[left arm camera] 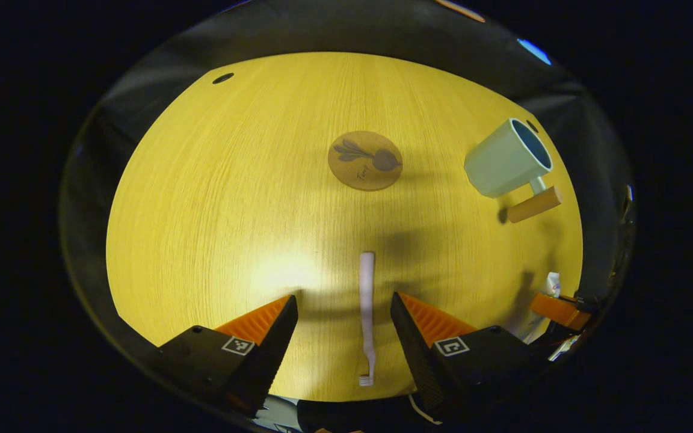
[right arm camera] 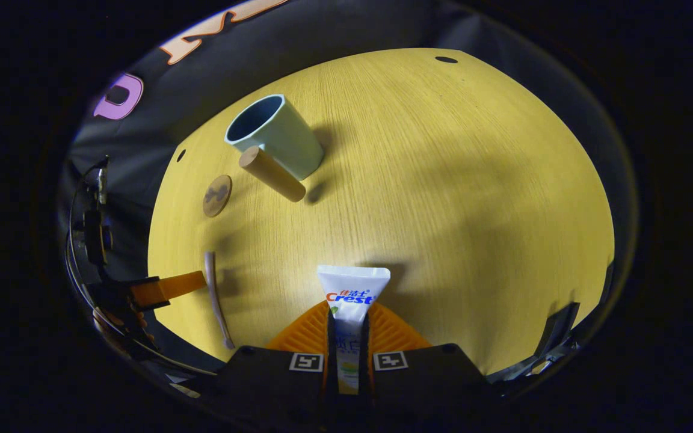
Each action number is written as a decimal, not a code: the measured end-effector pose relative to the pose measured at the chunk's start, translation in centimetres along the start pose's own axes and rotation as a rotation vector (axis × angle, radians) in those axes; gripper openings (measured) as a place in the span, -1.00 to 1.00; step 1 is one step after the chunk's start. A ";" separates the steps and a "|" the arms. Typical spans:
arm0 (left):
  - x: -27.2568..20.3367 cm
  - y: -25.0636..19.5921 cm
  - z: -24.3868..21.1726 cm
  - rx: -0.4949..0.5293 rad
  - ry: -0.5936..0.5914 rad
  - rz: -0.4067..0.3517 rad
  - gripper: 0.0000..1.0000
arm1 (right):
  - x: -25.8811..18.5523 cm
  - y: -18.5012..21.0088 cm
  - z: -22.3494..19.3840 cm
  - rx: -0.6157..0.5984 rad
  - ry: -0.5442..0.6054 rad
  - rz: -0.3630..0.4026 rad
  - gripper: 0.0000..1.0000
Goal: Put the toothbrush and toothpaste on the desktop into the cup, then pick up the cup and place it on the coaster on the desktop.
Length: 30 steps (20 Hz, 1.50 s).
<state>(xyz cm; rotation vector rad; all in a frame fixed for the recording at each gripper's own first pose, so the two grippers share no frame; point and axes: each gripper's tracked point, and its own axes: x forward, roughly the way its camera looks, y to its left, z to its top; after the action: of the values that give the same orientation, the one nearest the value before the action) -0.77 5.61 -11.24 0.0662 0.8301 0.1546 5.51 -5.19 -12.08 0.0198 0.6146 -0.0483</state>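
Note:
A white toothbrush (left arm camera: 367, 313) lies flat on the wooden desktop (left arm camera: 214, 198), bristle end nearest the camera. My left gripper (left arm camera: 343, 299) is open, one finger on either side of the brush and neither touching it. My right gripper (right arm camera: 348, 316) is shut on the white toothpaste tube (right arm camera: 354, 291), whose flat crimped end points forward. The pale green cup (right arm camera: 277, 135) with a wooden handle (right arm camera: 271, 173) stands upright at the far side, also seen as the cup (left arm camera: 506, 159). The round wooden coaster (left arm camera: 365, 160) lies ahead of the toothbrush; the same coaster (right arm camera: 217, 195) sits left of the cup.
Small dark holes (left arm camera: 223, 78) mark the desktop near its far edge. The booth's black cloth wall (right arm camera: 334, 42) rises behind the table. One of the left gripper's fingers (right arm camera: 169, 287) shows beside the toothbrush (right arm camera: 217, 300). Bare desktop (right arm camera: 491, 198) spreads to the right of the cup.

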 end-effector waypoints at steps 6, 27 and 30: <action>1.0 2.1 -1.4 0.040 0.074 0.048 0.54 | -0.7 -2.6 1.9 0.037 -0.012 -0.004 -0.69; 1.9 1.5 -0.4 0.116 0.092 0.053 -0.99 | -1.2 -4.5 3.7 0.063 -0.046 -0.006 -0.68; 0.8 1.6 -0.2 0.083 0.035 0.033 -1.00 | -2.1 -4.8 5.3 0.075 -0.119 -0.010 -0.74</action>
<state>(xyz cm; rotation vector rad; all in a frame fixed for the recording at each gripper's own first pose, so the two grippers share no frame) -0.60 7.30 -11.76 0.1562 0.8709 0.1528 6.66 -10.05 -6.57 0.0863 0.4939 -0.0820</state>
